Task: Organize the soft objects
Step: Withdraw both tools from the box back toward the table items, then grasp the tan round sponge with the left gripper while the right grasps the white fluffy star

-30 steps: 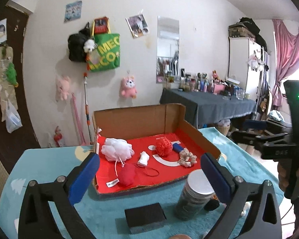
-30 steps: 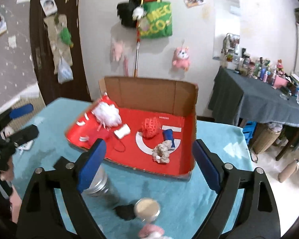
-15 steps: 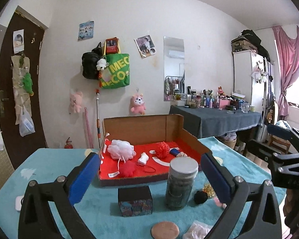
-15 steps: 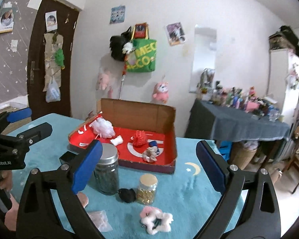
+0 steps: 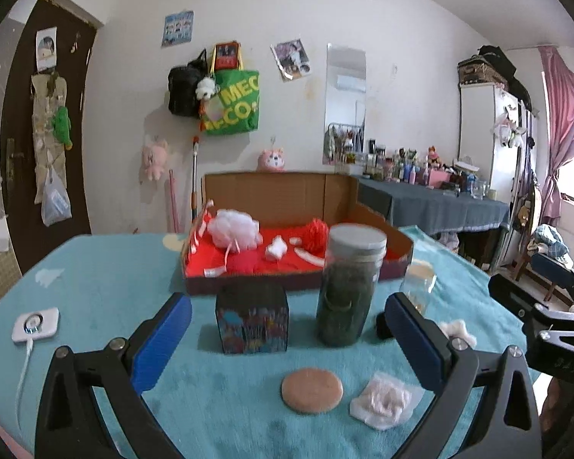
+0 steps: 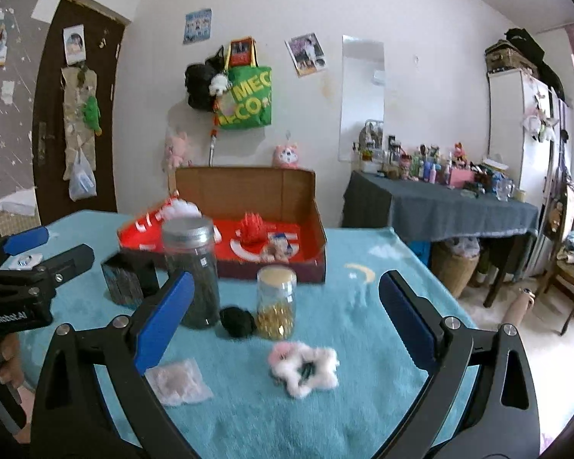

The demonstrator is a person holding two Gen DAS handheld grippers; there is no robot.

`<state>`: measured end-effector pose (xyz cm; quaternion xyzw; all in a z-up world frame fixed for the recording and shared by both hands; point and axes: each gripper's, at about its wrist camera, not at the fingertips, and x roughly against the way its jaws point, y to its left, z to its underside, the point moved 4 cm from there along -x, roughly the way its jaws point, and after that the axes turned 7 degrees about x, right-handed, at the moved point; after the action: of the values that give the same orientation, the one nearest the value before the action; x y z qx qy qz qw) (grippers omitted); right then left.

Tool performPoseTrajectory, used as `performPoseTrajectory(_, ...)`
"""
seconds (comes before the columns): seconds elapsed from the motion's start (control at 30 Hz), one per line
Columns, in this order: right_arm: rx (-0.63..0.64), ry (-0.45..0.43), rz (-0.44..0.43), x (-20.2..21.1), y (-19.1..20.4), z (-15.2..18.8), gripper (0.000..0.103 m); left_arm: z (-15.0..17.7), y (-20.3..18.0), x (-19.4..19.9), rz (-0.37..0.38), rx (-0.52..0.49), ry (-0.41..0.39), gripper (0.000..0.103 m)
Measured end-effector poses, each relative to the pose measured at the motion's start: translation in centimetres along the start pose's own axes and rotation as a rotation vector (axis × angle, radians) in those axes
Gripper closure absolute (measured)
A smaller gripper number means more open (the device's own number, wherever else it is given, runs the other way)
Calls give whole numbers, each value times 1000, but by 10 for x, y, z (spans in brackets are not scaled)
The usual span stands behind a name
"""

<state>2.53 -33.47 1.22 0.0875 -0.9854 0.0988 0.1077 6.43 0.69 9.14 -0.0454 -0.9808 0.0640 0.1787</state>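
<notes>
In the left wrist view, the left gripper point(image 5: 287, 340) is held wide open and empty over a round pad point(image 5: 312, 385) and a wrapped puff point(image 5: 386, 400), with the box point(image 5: 298, 281) well beyond. In the right wrist view, the right gripper point(image 6: 285, 315) is likewise spread and empty above the scrunchie point(image 6: 304, 365); the tall jar point(image 6: 191, 271) and small jar point(image 6: 276, 302) stand between it and the box, so either could be knocked over by a low carry.

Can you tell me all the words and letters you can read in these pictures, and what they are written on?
"MEC" over "ECO": big yellow letters on the green tote bag on the wall; some letters are hidden.
"GenRobot.AI": white letters on the left gripper, seen from the right wrist view.
Small white marks on the right gripper: too blurred to read.
Blue poster, wall photos and the patterned box: too small or blurred to read.
</notes>
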Motion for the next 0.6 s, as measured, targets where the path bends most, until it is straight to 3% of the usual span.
performPoseTrajectory(0.23,-5,104,-11,-21,3,34,4,25,7,-15,-15,7,98,0)
performPoseTrajectory(0.6,-3,223,-4,-51,-6,59,4,49,8,-48,-19,15,240,0)
